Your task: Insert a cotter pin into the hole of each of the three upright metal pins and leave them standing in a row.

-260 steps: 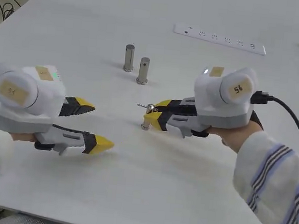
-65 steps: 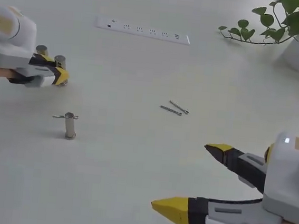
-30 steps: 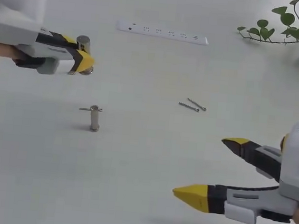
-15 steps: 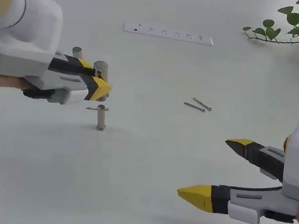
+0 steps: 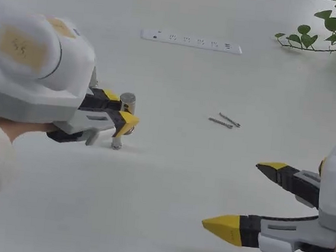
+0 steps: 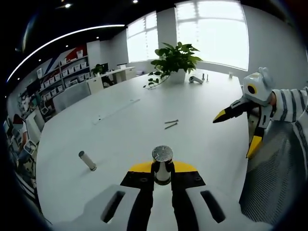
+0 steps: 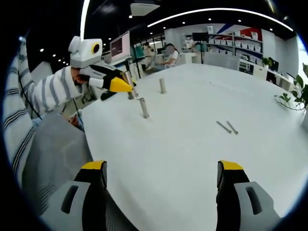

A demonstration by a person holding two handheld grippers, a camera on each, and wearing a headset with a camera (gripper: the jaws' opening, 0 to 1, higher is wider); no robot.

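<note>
My left gripper (image 5: 123, 117) is shut on a short steel pin (image 5: 127, 102), held upright by its shank (image 6: 162, 166) just above the table. Right below its jaws stands the pin with a cotter pin through it (image 5: 115, 144), mostly hidden. Another upright pin (image 6: 87, 160) stands off to the side, also seen as the farther pin (image 7: 162, 85) in the right gripper view, behind the nearer pin (image 7: 144, 108). Two loose cotter pins (image 5: 225, 121) lie side by side mid-table. My right gripper (image 5: 241, 195) hovers open at the near right, nothing between its jaws (image 7: 162, 166).
A white power strip (image 5: 191, 42) lies along the far side of the table. A potted plant (image 5: 329, 28) stands at the far right corner. Bare white tabletop (image 5: 169, 180) stretches between the two grippers.
My left gripper has carried the steel pin nearer and to the right, down beside the pin that holds the cotter pin. The right gripper has stayed open, almost still.
</note>
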